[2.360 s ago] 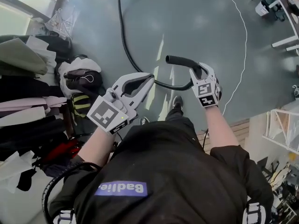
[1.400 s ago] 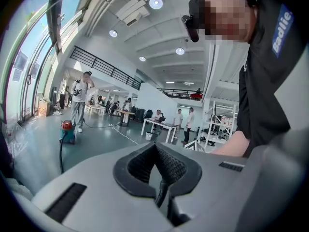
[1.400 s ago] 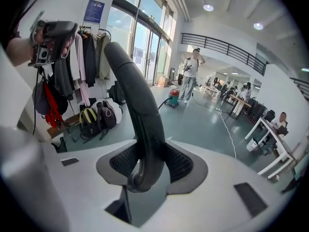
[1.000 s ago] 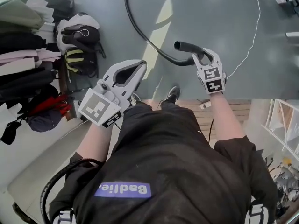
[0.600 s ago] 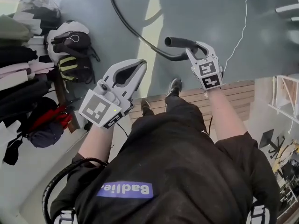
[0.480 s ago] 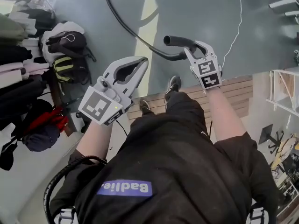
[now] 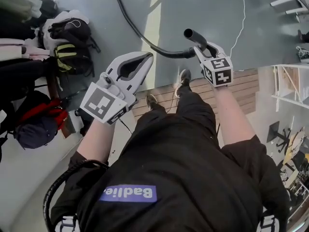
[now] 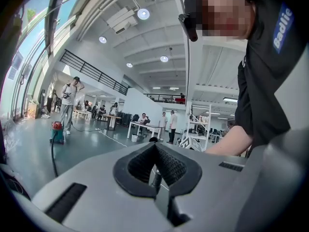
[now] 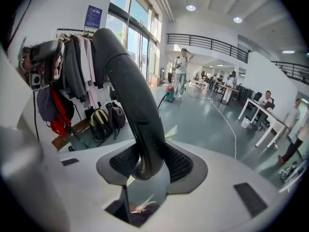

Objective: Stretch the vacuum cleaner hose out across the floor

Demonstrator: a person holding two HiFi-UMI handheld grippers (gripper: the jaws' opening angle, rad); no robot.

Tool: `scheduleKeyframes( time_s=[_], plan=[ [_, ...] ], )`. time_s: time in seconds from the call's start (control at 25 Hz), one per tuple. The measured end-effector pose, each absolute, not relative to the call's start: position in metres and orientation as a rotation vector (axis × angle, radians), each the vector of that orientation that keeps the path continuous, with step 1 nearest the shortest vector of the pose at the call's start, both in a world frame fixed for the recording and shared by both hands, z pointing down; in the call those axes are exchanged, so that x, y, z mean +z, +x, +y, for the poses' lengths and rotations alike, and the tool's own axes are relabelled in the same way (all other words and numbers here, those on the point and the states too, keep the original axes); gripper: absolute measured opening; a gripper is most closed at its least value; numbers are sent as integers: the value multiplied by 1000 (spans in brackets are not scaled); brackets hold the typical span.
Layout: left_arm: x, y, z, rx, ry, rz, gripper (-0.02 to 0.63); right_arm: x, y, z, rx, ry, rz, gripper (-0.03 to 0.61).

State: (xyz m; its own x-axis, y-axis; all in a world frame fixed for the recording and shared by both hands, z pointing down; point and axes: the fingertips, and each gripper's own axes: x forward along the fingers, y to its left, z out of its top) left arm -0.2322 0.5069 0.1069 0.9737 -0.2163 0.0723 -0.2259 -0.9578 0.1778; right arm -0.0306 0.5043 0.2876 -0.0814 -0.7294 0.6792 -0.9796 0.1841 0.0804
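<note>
The black vacuum hose (image 7: pixel 131 27) curves in from the top of the head view over the grey floor and ends in a stiff bent tube (image 7: pixel 191 35). My right gripper (image 7: pixel 203 47) is shut on that tube just behind its open end. In the right gripper view the tube (image 9: pixel 126 86) rises from between the ribbed pads (image 9: pixel 177 164) of the right gripper (image 9: pixel 145 164). My left gripper (image 7: pixel 147 57) hovers to the left of the hose, shut, with nothing in it. Its tips meet in the left gripper view (image 8: pixel 155 147). Far off stands the vacuum cleaner (image 8: pixel 57 131).
Backpacks (image 7: pixel 72 33) and hung clothes (image 7: pixel 21 71) crowd the left side. A wooden platform (image 7: pixel 244 83) lies under the person's shoes (image 7: pixel 183 76). A white cable (image 7: pixel 241 18) trails over the floor at right. White shelving (image 7: pixel 289 86) stands at right. A person (image 8: pixel 68 105) stands by the vacuum cleaner.
The person has stepped back, so the wooden platform now lies underfoot. The right gripper has carried the hose end a little right and up; the left gripper stays shut beside it.
</note>
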Motion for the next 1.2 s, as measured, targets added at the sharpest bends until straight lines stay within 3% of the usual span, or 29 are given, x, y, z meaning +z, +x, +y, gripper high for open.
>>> scheduleKeyframes(
  time_s=[0.56, 0.92, 1.2],
  plan=[
    [126, -288, 558, 37, 2866, -417, -5, 317, -77, 565, 633, 1541, -1864, 170],
    [166, -234, 602, 73, 2824, -456, -5, 375, -60, 621, 744, 1536, -1923, 170],
    [234, -182, 673, 197, 2871, -555, -5, 489, -21, 666, 824, 1566, -2036, 170]
  ],
)
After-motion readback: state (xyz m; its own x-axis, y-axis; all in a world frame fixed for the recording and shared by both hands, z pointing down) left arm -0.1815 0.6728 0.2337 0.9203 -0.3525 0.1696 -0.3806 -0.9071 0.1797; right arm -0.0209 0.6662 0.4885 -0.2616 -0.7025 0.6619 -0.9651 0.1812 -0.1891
